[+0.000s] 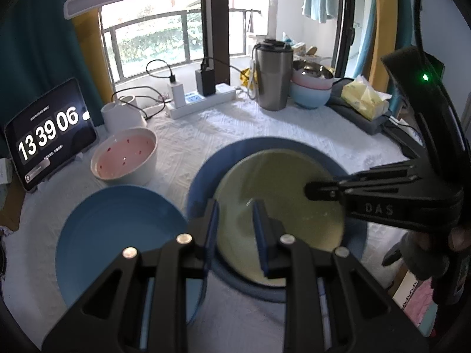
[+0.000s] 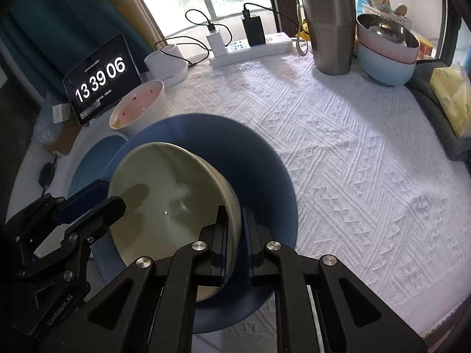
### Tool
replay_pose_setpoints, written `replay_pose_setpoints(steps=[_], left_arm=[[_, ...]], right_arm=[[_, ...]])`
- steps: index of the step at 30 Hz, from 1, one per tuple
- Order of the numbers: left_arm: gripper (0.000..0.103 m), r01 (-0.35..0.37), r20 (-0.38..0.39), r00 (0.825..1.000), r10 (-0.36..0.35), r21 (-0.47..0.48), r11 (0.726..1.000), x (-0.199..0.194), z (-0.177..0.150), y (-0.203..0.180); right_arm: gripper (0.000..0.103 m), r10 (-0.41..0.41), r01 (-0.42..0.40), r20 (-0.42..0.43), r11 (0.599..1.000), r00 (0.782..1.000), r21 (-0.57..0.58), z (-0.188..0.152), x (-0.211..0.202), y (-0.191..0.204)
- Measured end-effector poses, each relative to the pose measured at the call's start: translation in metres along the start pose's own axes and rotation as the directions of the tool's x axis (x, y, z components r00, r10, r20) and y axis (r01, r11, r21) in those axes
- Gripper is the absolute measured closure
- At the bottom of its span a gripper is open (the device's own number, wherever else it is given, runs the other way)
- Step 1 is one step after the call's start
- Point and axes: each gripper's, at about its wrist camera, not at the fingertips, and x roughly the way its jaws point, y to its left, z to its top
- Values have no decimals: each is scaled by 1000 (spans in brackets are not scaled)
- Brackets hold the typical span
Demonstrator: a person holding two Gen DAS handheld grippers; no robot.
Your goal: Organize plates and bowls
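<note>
A pale yellow bowl (image 1: pixel 282 206) (image 2: pixel 170 194) sits nested inside a larger dark blue bowl (image 1: pixel 206 164) (image 2: pixel 265 170) on the white tablecloth. My left gripper (image 1: pixel 235 203) (image 2: pixel 113 194) straddles the near-left rims, one pad outside the blue bowl and one finger inside the yellow one, narrowly closed on both walls. From the right side, my right gripper (image 2: pixel 235 214) (image 1: pixel 312 191) is pinched on the yellow bowl's rim, its outer pad between the two bowls. A light blue plate (image 1: pixel 117 235) (image 2: pixel 88 170) lies flat just to the left of the bowls.
A white bowl with a pink inside (image 1: pixel 123 156) stands behind the plate, beside a tablet clock (image 1: pixel 50 135). At the back are a white cup (image 1: pixel 120 111), a power strip (image 1: pixel 200 100), a steel tumbler (image 1: pixel 273 76), stacked bowls (image 1: pixel 312 88) and tissues (image 1: pixel 365 97).
</note>
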Motion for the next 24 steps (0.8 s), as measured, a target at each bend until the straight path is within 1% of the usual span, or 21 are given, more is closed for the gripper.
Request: replay_pose_setpoints(steps=[2, 3, 4, 6, 12, 17, 24], left_arm=[[79, -1, 13, 1000, 1, 8, 1000, -4, 2, -2], [79, -1, 17, 1000, 1, 9, 1000, -5, 3, -3], [79, -1, 20, 1000, 0, 10, 1000, -6, 3, -3], [79, -1, 23, 1000, 1, 10, 1000, -7, 4, -3], [78, -2, 24, 1000, 2, 4, 1000, -10, 4, 0], [77, 2, 35, 999, -1, -13, 1000, -15, 6, 3], [77, 1, 48, 999, 2, -63, 998, -20, 9, 18]], right_arm=[[89, 9, -9, 24, 1000, 1000, -9, 2, -7, 3], [87, -4, 4, 27, 1000, 1000, -13, 2, -8, 4], [86, -25, 25, 32, 1000, 999, -18, 3, -10, 5], [86, -12, 13, 31, 1000, 999, -15, 4, -10, 3], [86, -19, 20, 41, 1000, 999, -12, 3, -14, 2], [86, -30, 31, 57, 999, 998, -16, 4, -20, 4], [86, -41, 44, 74, 998, 996, -36, 8, -27, 13]])
